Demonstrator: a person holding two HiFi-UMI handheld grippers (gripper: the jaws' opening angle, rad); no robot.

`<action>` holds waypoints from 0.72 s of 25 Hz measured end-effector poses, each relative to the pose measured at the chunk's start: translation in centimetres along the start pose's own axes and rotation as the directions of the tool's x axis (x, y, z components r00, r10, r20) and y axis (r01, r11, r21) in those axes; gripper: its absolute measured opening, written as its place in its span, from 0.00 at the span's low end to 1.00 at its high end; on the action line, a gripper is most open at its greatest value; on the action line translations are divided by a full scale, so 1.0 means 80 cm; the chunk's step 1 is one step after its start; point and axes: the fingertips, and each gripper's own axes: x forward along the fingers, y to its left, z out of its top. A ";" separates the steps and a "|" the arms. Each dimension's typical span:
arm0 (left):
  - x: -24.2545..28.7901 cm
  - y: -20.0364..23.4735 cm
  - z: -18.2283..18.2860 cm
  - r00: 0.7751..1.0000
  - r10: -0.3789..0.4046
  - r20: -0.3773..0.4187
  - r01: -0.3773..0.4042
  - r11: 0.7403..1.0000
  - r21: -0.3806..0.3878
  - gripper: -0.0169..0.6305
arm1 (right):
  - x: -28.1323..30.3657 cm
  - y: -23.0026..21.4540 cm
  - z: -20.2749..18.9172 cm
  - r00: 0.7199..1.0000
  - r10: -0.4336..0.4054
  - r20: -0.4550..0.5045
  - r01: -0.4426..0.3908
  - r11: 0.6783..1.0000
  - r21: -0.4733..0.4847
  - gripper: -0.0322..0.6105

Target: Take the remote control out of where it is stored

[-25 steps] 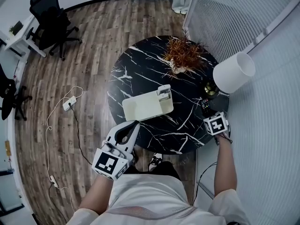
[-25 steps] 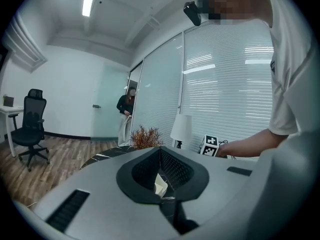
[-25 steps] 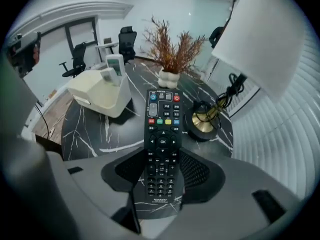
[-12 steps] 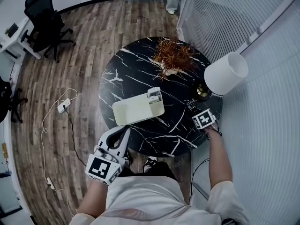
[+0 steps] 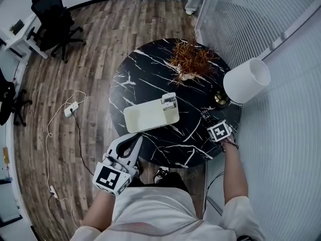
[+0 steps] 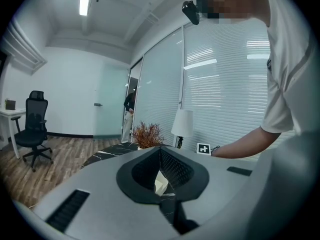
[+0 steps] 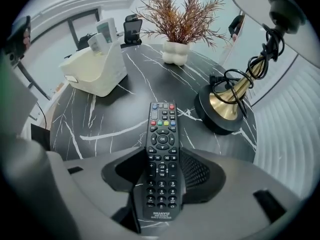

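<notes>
The right gripper is seen at the right edge of the round black marble table in the head view, just below the lamp. Its jaws are spread wide and are closed on the black remote control, which is gripped by its long sides. In the right gripper view, the remote control is shown in the centre of the frame with its buttons up. Its near half is seated between the two pads of the right gripper, and its far half is pushed out over the tabletop towards the plant. Whether its far tip is touching the marble cannot be told. The brass lamp base is found just to the right of it. The cream storage box is placed well apart at the upper left, so the remote control is outside the box. In the head view, the box is set near the middle of the table. The left gripper is held at the lower left, just off the table's near edge. In the left gripper view, the tips of the left gripper are brought together and nothing is held between them.
</notes>
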 end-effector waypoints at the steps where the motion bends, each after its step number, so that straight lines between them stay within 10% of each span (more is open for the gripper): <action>1: -0.001 0.000 0.000 1.000 -0.002 0.000 0.002 1.000 -0.001 0.04 | -0.001 0.000 0.001 1.000 -0.002 0.003 0.002 1.000 -0.007 0.40; 10: -0.009 0.004 0.023 0.999 -0.014 0.028 0.014 1.000 0.012 0.04 | -0.103 -0.004 0.057 0.953 -0.058 0.296 0.019 0.991 0.132 0.40; 14: -0.011 0.007 0.040 0.998 -0.023 0.056 0.022 1.000 0.022 0.04 | -0.190 0.023 0.090 0.841 -0.049 0.538 -0.127 0.950 0.285 0.31; 18: -0.017 0.011 0.058 0.995 -0.034 0.094 0.031 0.999 0.038 0.04 | -0.265 0.052 0.104 0.736 -0.169 0.656 -0.073 0.943 0.325 0.15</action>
